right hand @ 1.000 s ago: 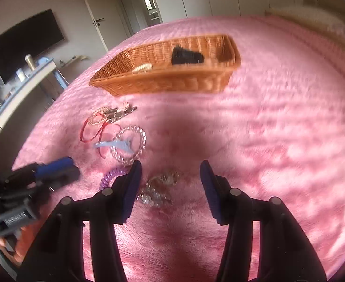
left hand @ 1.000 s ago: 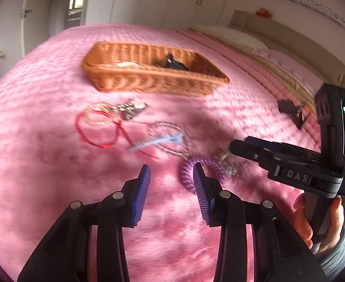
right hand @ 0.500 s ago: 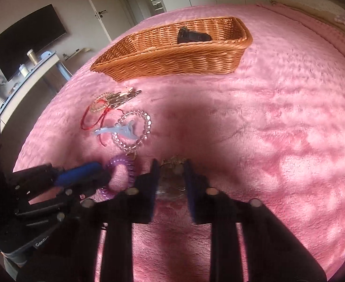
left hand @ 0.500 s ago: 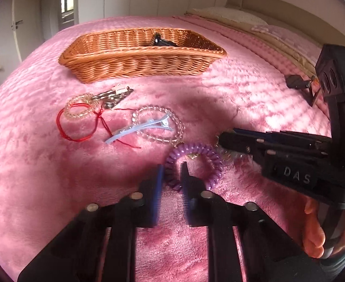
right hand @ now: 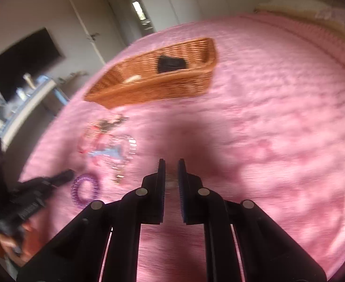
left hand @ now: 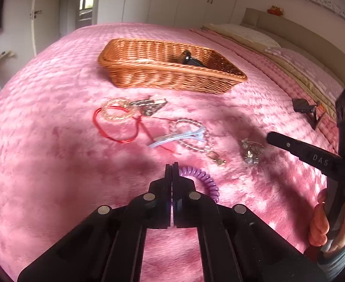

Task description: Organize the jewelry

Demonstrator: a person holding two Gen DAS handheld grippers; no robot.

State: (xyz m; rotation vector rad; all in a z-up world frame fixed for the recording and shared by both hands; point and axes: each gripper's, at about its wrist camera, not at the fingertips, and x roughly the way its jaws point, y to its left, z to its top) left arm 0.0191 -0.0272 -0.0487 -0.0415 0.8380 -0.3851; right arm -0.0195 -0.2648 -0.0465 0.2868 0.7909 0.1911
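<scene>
Holding, left tongs (left hand: 172,168): jaws pressed together on the rim of the purple coil (left hand: 206,179), well in front of the basket (left hand: 172,80).
Right tongs (right hand: 171,164): jaws nearly shut with a thin gap; something pale blurs between them, and a grip cannot be told.
Silver trinket (left hand: 251,151): on the bed (left hand: 54,164), in front of the basket's right end, just beside the right tongs' tip.
Bead bracelet (left hand: 204,138), blue clip (left hand: 177,137), red cord (left hand: 111,136): loose between basket and coil.
Basket contents: one black item (left hand: 189,60).
</scene>
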